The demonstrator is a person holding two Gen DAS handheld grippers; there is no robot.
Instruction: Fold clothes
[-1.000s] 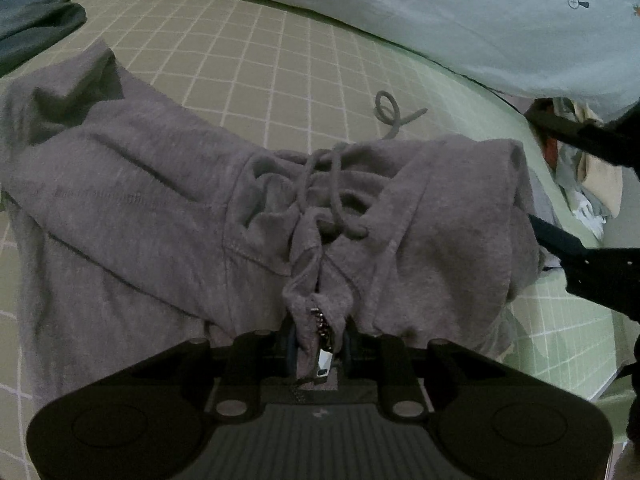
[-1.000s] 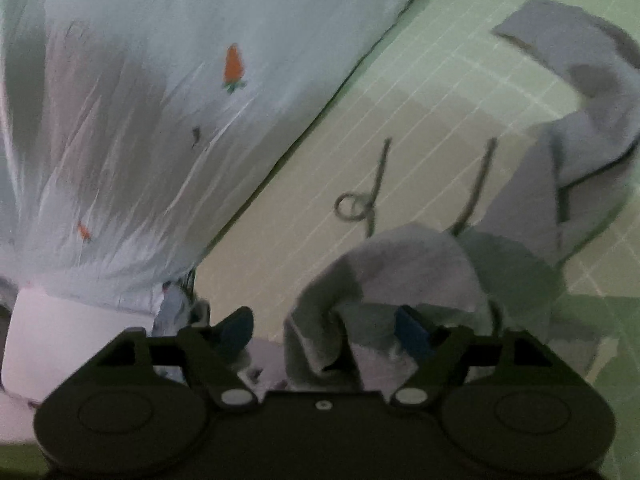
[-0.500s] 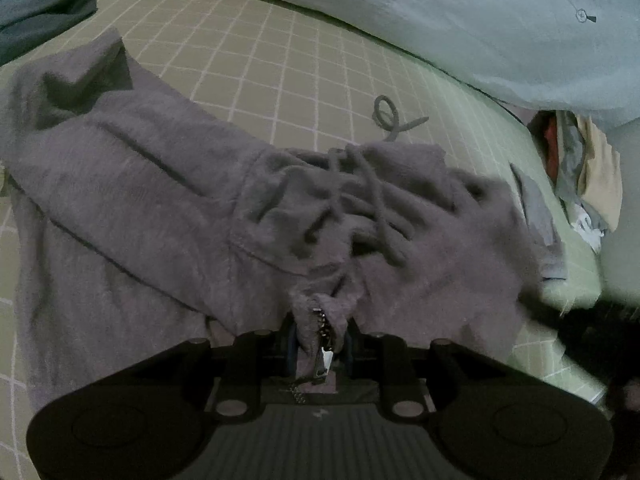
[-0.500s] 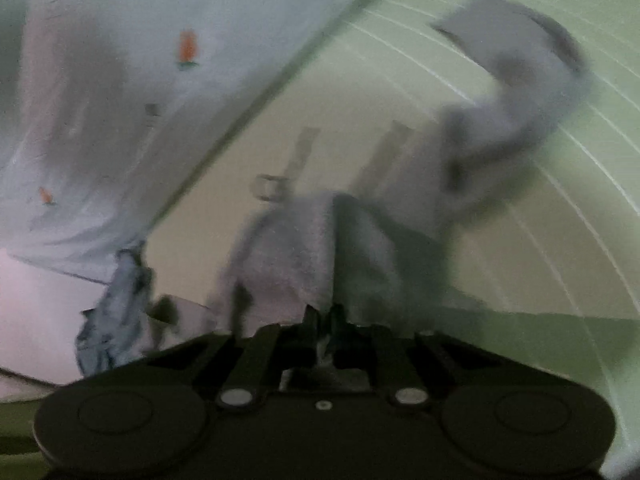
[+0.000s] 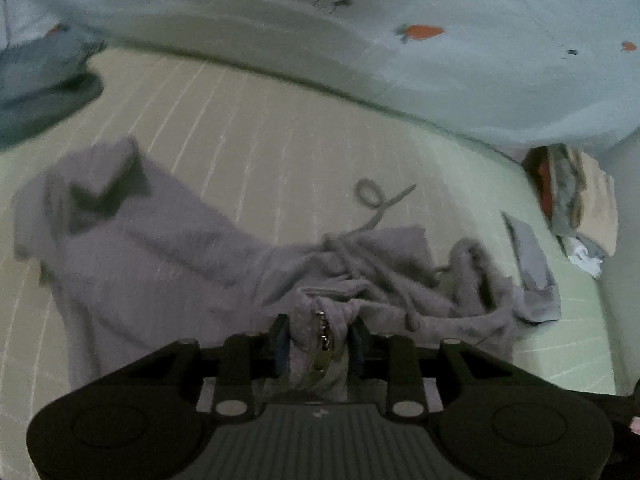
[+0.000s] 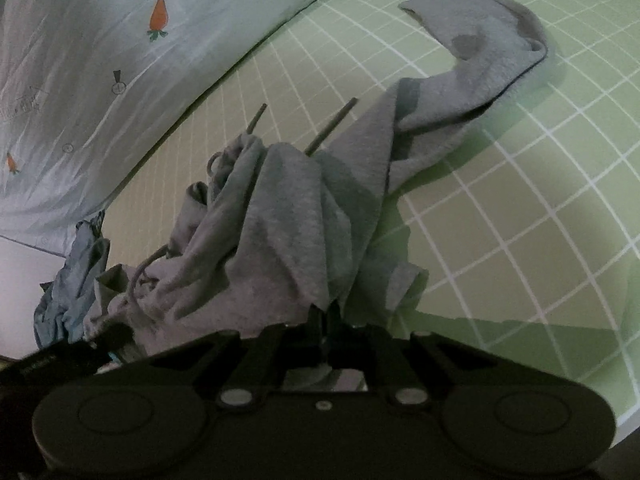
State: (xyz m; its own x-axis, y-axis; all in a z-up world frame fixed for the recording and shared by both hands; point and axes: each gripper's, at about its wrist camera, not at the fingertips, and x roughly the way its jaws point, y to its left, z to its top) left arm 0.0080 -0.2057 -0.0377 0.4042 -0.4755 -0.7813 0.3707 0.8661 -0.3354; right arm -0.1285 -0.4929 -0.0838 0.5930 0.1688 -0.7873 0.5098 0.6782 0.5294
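A grey zip hoodie [image 5: 160,264] lies crumpled on a green checked sheet [image 5: 280,152]. My left gripper [image 5: 320,340] is shut on its zipper edge, and the metal zipper pull [image 5: 322,336] hangs between the fingers. Drawstrings [image 5: 372,200] trail out past the bunched hood. In the right wrist view the same hoodie [image 6: 288,232] rises in a heap, one sleeve [image 6: 480,60] stretching away to the upper right. My right gripper [image 6: 324,320] is shut on a fold of the hoodie's fabric at the near edge.
A pale quilt with carrot prints [image 5: 440,60] [image 6: 100,60] is piled along the far side. Dark blue clothing [image 5: 40,92] lies at the far left. More garments [image 5: 576,208] are heaped at the right edge of the bed, and blue cloth [image 6: 68,288] hangs beside it.
My right gripper has closed from open onto the hoodie fabric and pulled it up. The hood has bunched together. My left gripper has kept its hold on the zipper edge and tilted back.
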